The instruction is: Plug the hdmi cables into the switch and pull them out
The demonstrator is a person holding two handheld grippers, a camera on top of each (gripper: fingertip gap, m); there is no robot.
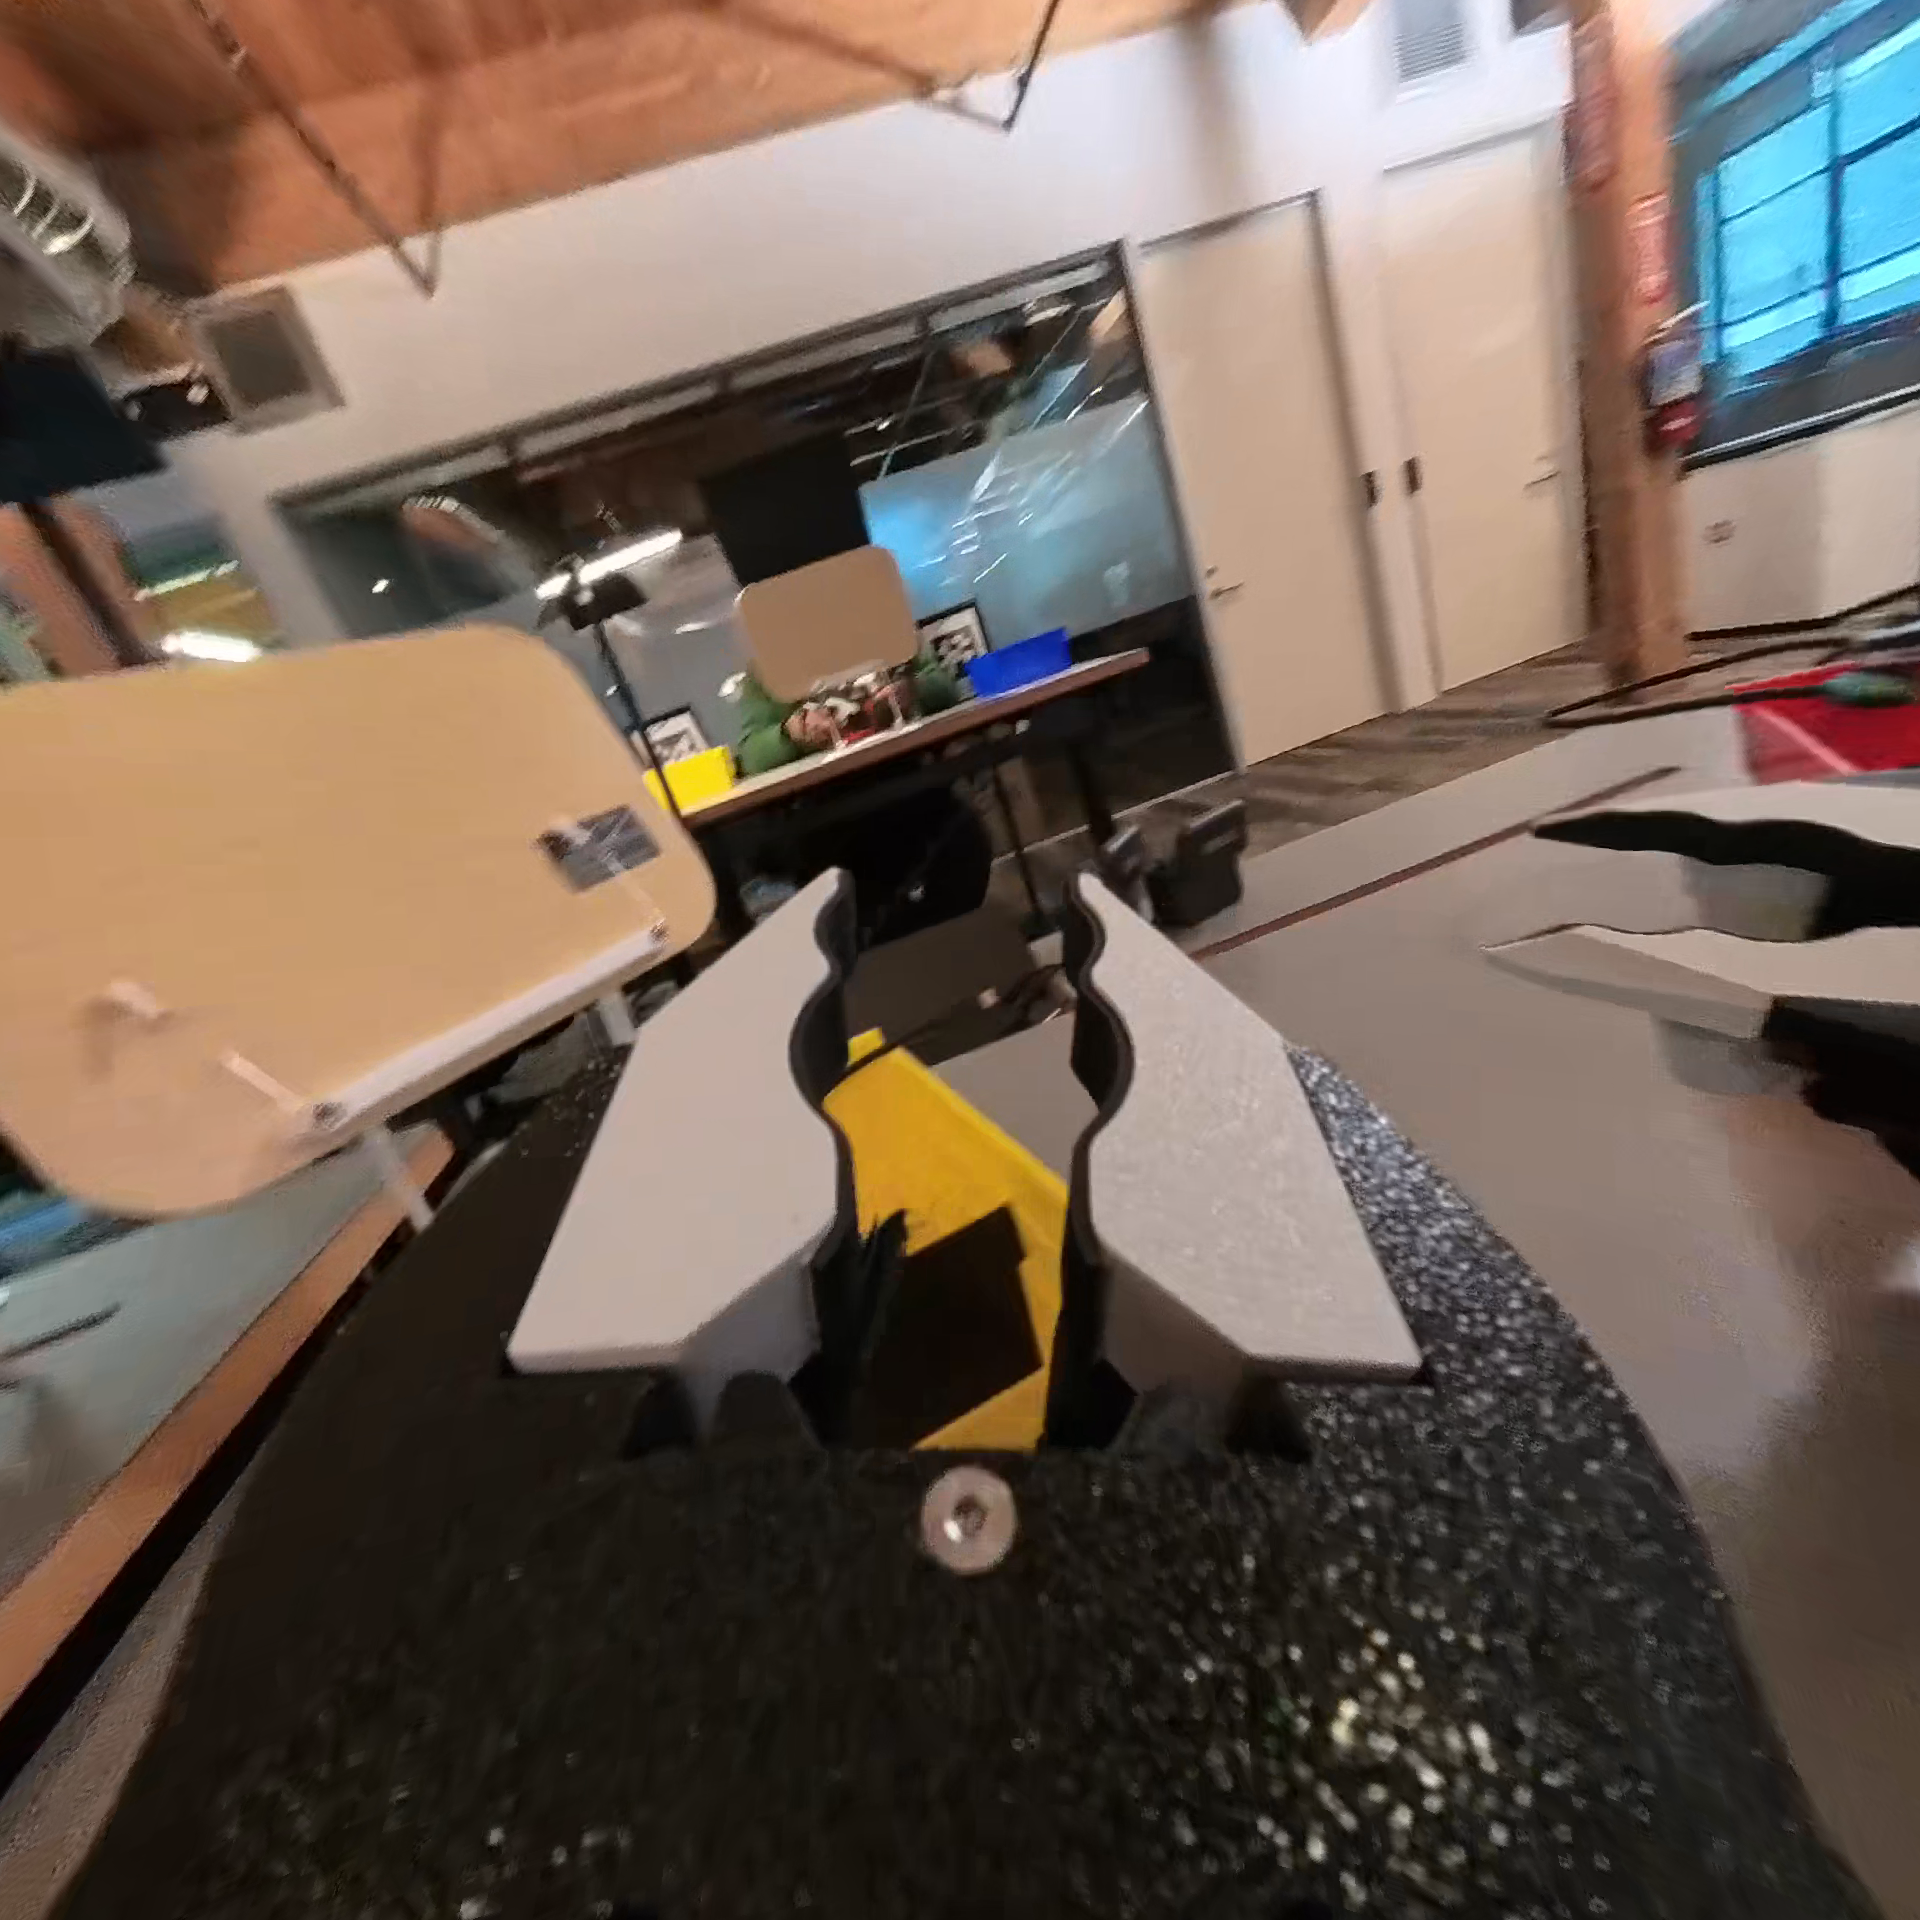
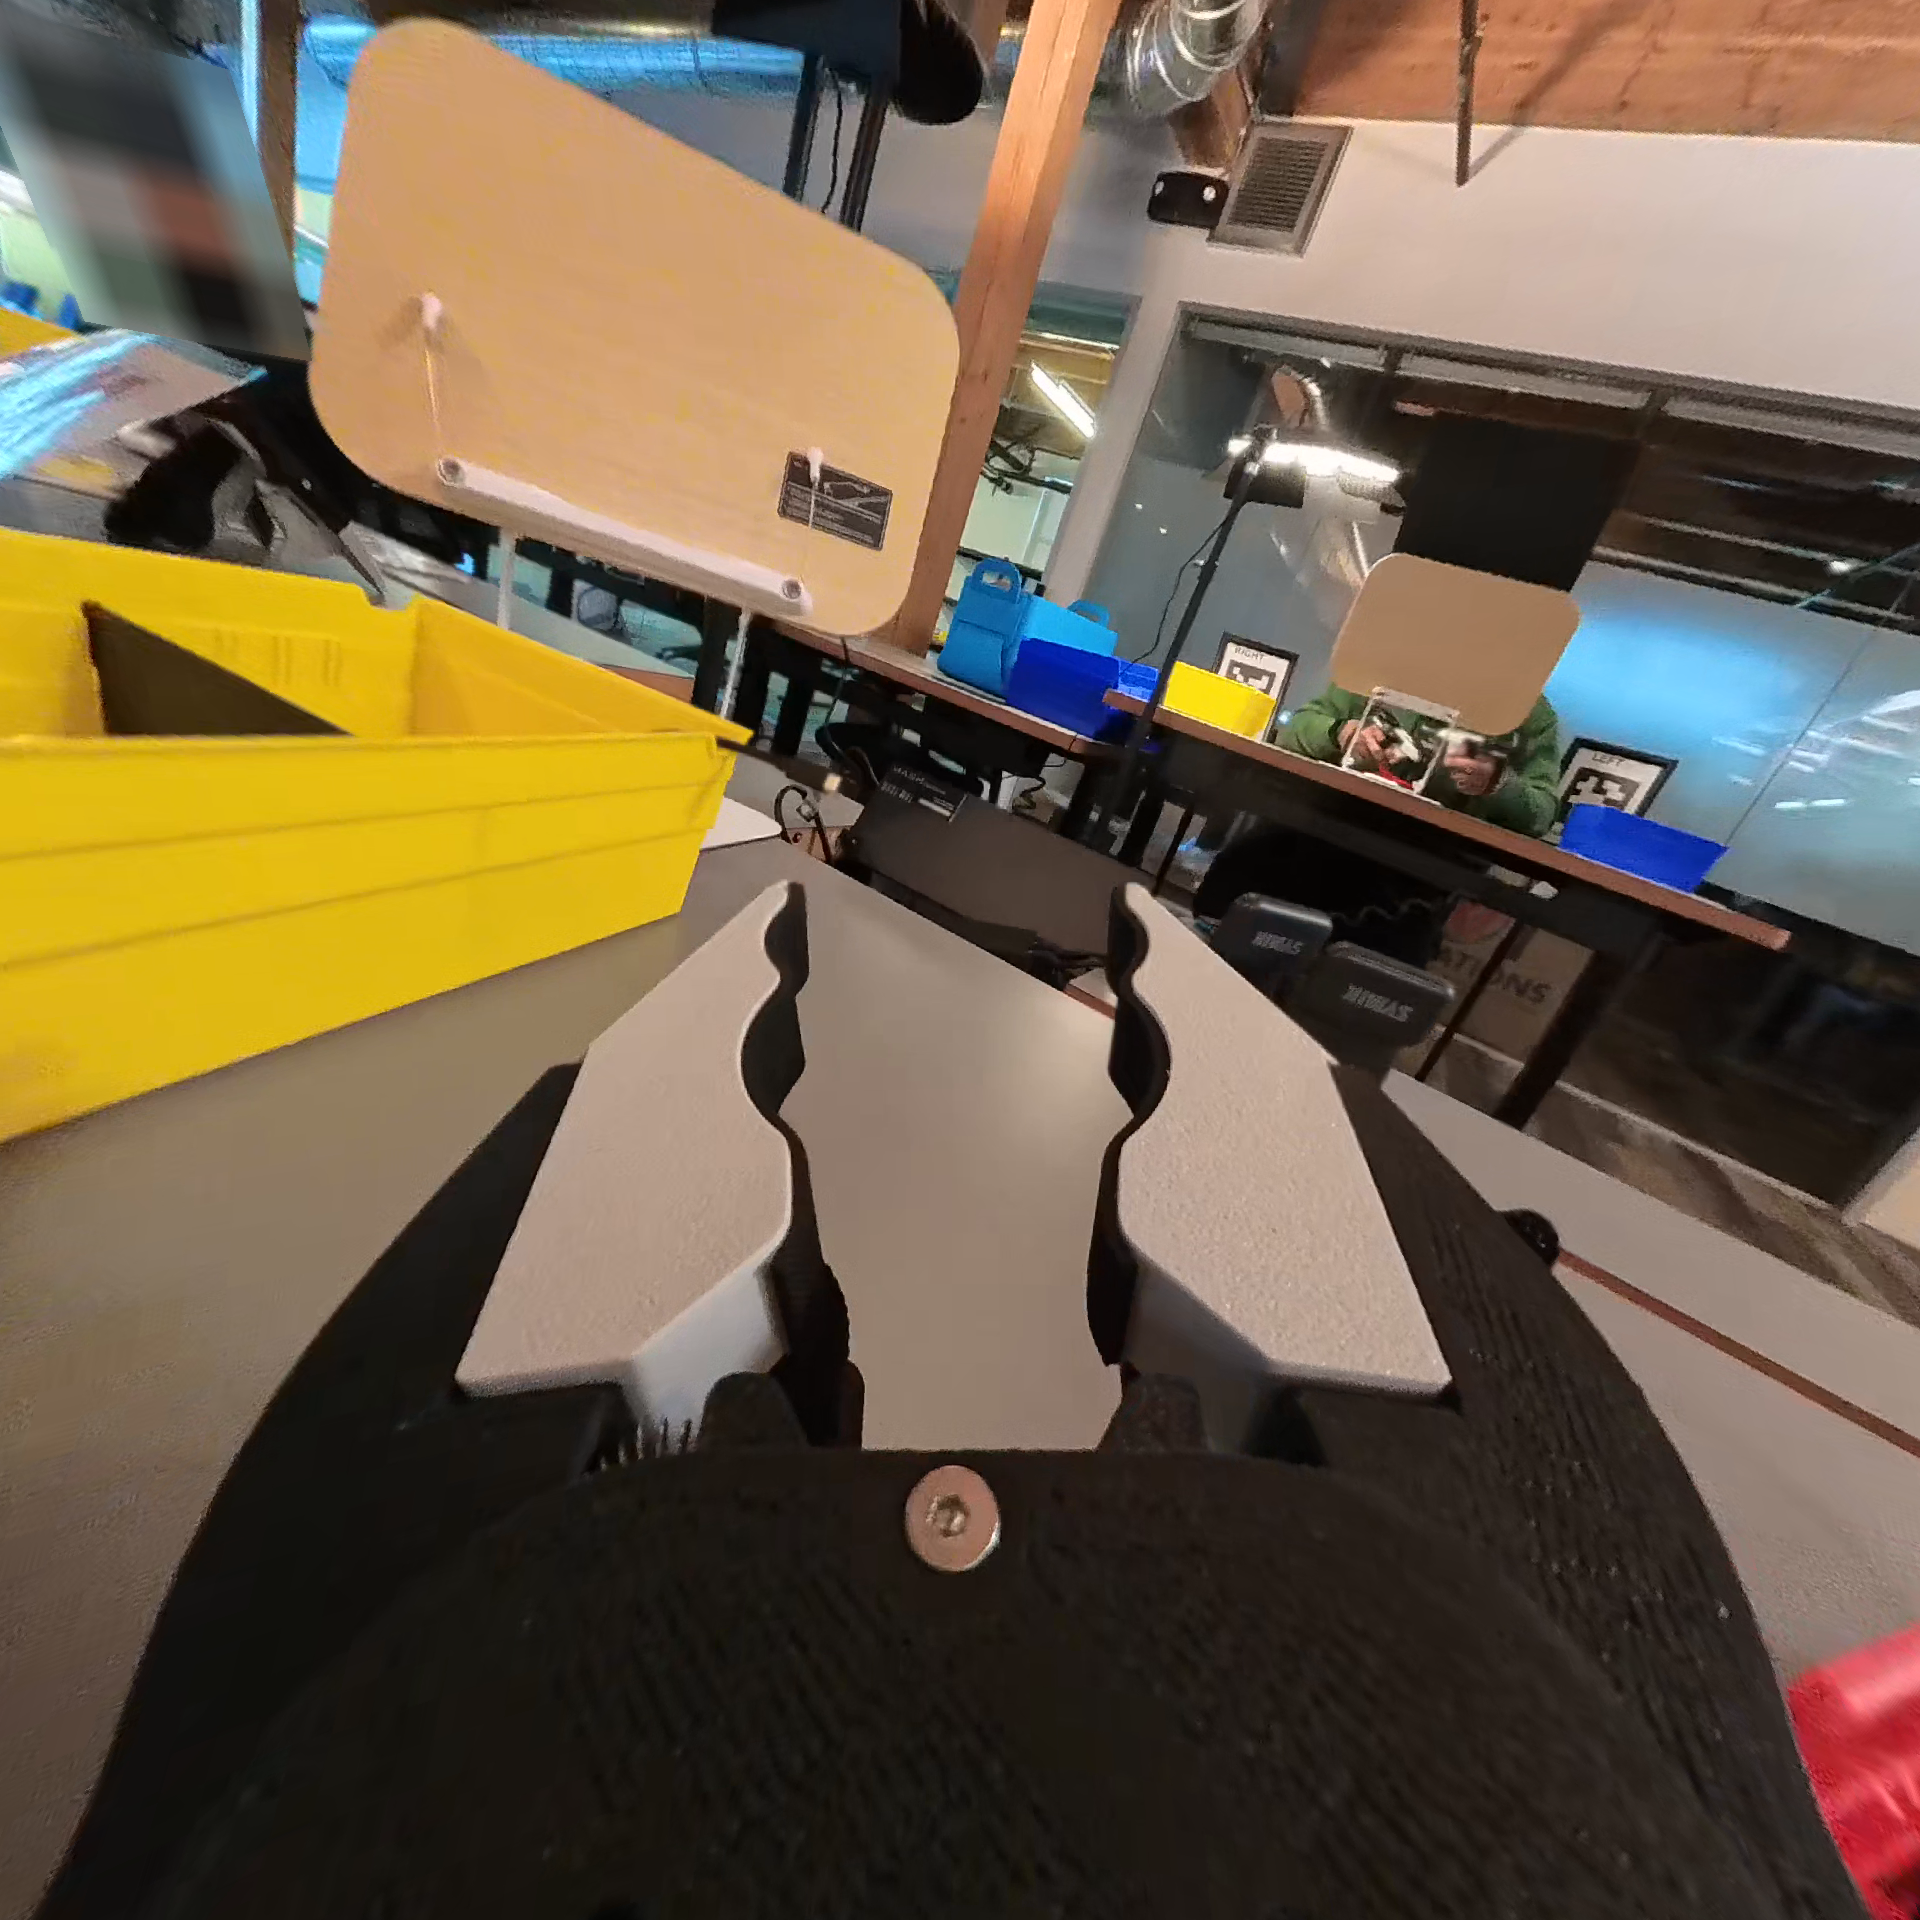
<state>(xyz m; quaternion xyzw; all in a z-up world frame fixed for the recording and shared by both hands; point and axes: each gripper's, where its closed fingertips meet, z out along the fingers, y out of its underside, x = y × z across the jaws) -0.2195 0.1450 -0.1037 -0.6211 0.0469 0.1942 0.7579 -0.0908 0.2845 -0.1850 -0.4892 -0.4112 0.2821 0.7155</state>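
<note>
No HDMI cable or switch shows clearly in either view. My left gripper (image 1: 961, 914) is open and empty, held above a yellow bin (image 1: 935, 1153) whose dark contents show between the fingers. My right gripper (image 2: 961, 914) is open and empty, held low over the grey table (image 2: 935, 1195), to the right of the yellow bin (image 2: 312, 831). The right gripper also shows at the right edge of the left wrist view (image 1: 1538, 883), lying on its side, open.
A tilted wooden panel (image 2: 623, 343) stands behind the bin. A red bin (image 1: 1829, 727) sits at the far right; a red object (image 2: 1870, 1787) is beside my right gripper. A person sits at a far table (image 2: 1455, 821) with blue and yellow bins.
</note>
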